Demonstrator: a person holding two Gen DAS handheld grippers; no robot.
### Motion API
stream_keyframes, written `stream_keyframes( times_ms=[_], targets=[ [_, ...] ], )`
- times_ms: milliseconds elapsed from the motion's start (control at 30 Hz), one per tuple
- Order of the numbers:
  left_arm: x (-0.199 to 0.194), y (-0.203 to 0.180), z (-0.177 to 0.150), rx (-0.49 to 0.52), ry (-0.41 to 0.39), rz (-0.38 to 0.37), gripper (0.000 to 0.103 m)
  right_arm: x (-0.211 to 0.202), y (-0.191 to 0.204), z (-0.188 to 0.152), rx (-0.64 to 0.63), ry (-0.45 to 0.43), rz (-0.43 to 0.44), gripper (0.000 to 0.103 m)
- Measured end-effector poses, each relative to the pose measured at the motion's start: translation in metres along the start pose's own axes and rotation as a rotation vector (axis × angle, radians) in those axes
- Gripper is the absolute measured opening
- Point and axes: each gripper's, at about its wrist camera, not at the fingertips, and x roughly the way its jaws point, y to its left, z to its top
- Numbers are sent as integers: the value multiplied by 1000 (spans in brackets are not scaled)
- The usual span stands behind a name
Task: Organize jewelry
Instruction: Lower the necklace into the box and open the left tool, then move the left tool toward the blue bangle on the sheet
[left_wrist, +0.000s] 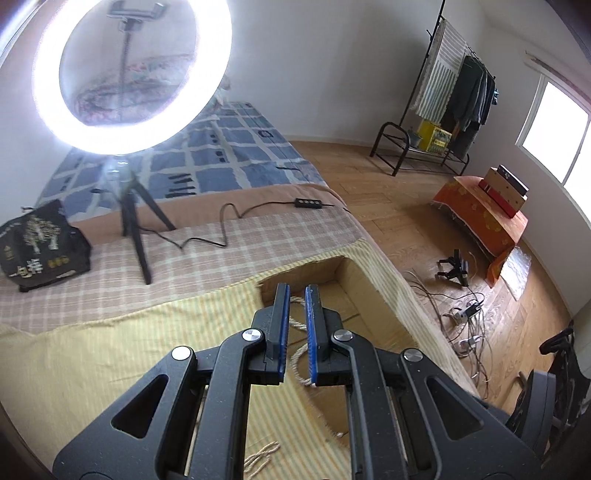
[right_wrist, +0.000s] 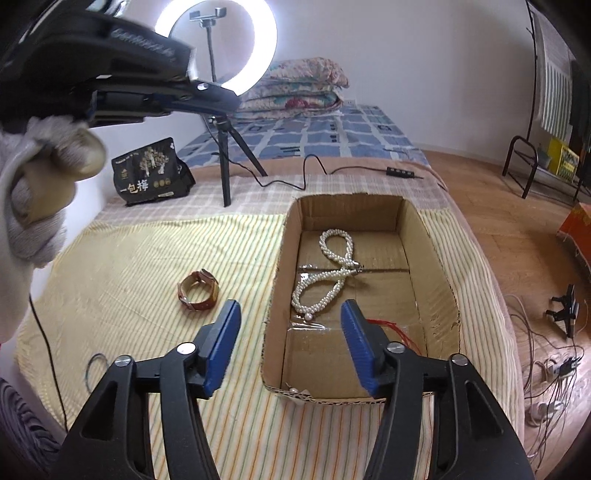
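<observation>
The left tool pinched a limp beige rope strand; the right tool gaped wide. The stiff brown leather watch looked light, best gripped across its band.

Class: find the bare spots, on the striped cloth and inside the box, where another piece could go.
Striped cloth lies bare between the watch and snack bag. In the cardboard box, only the near floor is bare, between the pearl necklace and red thread; the middle is crowded.

Bed under yellow striped cloth: open cardboard box, brown leather watch, thin blue hair tie, black printed bag, black ring-light tripod, folded floral quilts.
</observation>
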Motion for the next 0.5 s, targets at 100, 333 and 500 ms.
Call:
stream_keyframes(
  times_ms=[100, 333, 500],
  targets=[
    [-17, 10, -5, -7, -8, 18, 6, -3, 7, 1, -11, -9, 2, 62],
    [-59, 36, -23, -27, -38, 61, 6, -10, 23, 3, -35, -24, -3, 69],
    [-88, 54, -41, -31, -55, 94, 6, -14, 33, 3, -38, -36, 18, 70]
  ],
)
